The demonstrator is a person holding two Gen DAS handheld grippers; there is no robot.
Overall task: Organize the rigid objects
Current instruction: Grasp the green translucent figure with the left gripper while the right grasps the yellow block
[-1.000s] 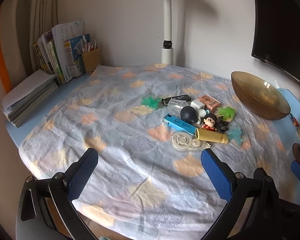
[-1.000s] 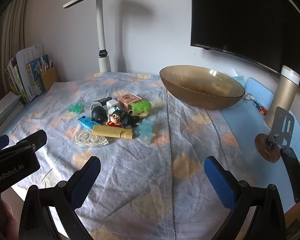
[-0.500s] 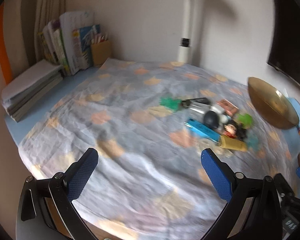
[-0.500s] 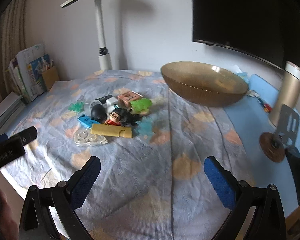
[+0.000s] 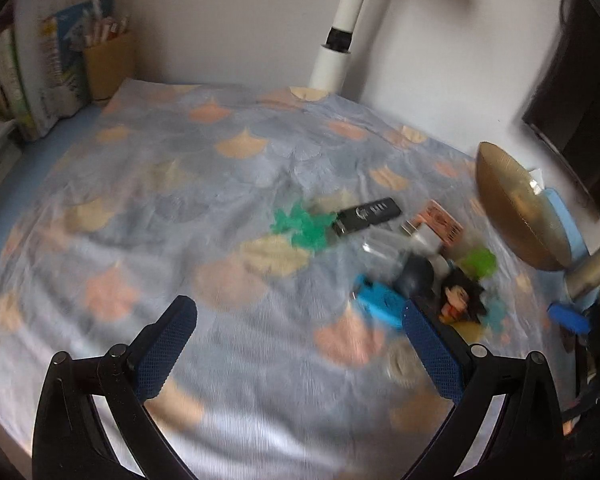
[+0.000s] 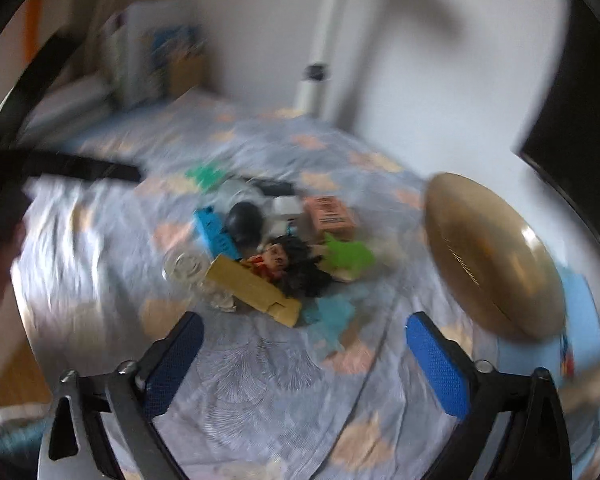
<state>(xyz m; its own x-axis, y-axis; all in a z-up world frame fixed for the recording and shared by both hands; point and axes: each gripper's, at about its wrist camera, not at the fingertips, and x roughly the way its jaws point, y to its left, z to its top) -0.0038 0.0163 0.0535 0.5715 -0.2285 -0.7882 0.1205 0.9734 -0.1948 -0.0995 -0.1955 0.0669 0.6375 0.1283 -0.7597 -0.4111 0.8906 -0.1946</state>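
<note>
Places are given relative to the bowl.

Amber bowl (image 6: 496, 256): one.
Green star-shaped toys (image 5: 300, 226): two, left of the bowl.
Doll figure (image 6: 276, 260): one, left of it.
Blue lighter (image 6: 216, 234): one.
Yellow bar (image 6: 252, 290): one.
Pink box (image 6: 330, 216): one.

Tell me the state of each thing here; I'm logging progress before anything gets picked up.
Left tool: open, empty.
Right tool: empty, jaws closing.
Amber bowl: empty, beside the pile.
Yellow case: lying flat in the pile.
Figurine: lying down.
Black stick: lying flat.
</note>
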